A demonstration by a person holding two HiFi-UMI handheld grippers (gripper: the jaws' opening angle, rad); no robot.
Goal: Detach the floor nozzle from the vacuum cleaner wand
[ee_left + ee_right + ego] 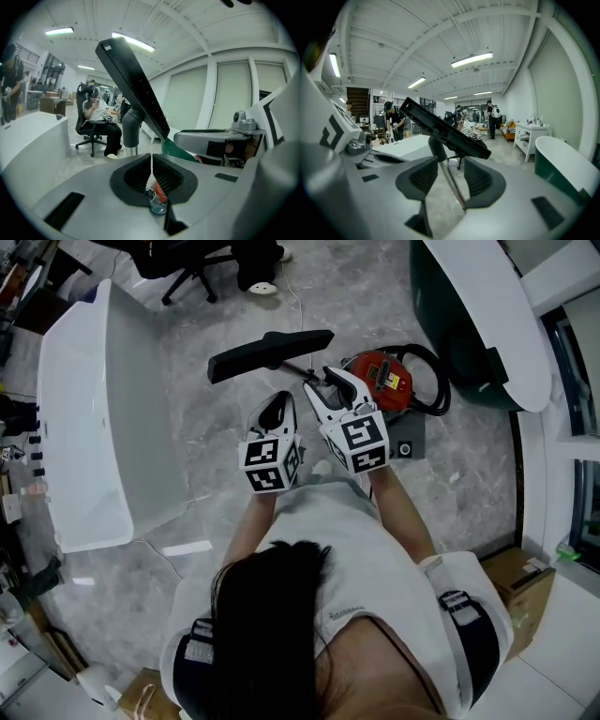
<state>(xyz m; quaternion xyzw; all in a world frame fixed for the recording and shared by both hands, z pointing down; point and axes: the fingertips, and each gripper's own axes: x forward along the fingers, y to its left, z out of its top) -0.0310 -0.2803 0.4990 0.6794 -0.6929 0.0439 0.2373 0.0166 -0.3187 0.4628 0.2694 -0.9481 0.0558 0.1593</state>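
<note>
Vacuum cleaner (pixel 382 381): red body on the floor, ahead and right of both tools.

Floor nozzle (pixel 272 351): black bar ahead of the grippers. Its long axis lies across the line they point along and is tilted, left end lower in the head view.

Wand (pixel 457 194): thin metal tube running from the nozzle's neck back toward the person.

Right gripper (pixel 449 174): nearer tool, jaws apart, wand in the gap, pads not pressing.

Left gripper (pixel 151 161): jaws together, nothing seen between them. The nozzle rises just ahead.

Unclear:
- Any release catch on the neck is not visible.
- What holds the nozzle up.
- A small red and clear thing under the left jaws.
</note>
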